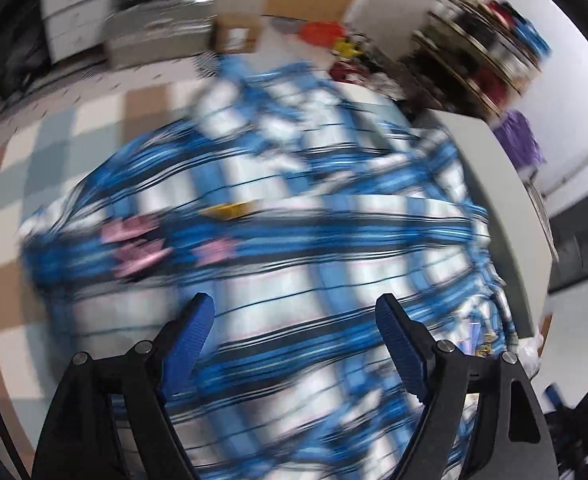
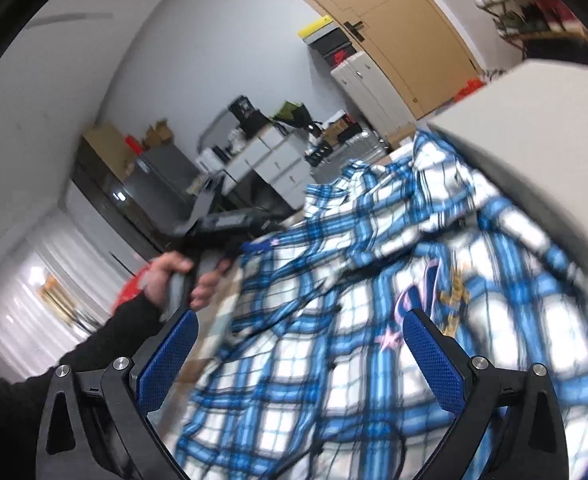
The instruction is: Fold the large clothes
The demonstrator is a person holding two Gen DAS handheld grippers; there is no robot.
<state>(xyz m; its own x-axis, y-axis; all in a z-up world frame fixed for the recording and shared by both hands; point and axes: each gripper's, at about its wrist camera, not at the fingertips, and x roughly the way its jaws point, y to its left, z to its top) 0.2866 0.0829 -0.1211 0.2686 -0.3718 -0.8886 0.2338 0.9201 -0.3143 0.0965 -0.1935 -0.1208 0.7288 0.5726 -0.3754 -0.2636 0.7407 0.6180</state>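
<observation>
Below both tongs, blue plaid shirt (image 1: 294,220) spread out, left tongs (image 1: 296,306) released, right tongs (image 2: 300,322) released

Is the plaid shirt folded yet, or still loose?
Still loose. The plaid shirt lies rumpled in uneven bunches over the floor and against the grey box, with no flat, squared fold; neither gripper's jaws hold it.

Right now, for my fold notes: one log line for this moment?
left gripper: open, empty | right gripper: open, empty | plaid shirt: crumpled, unfolded
</observation>
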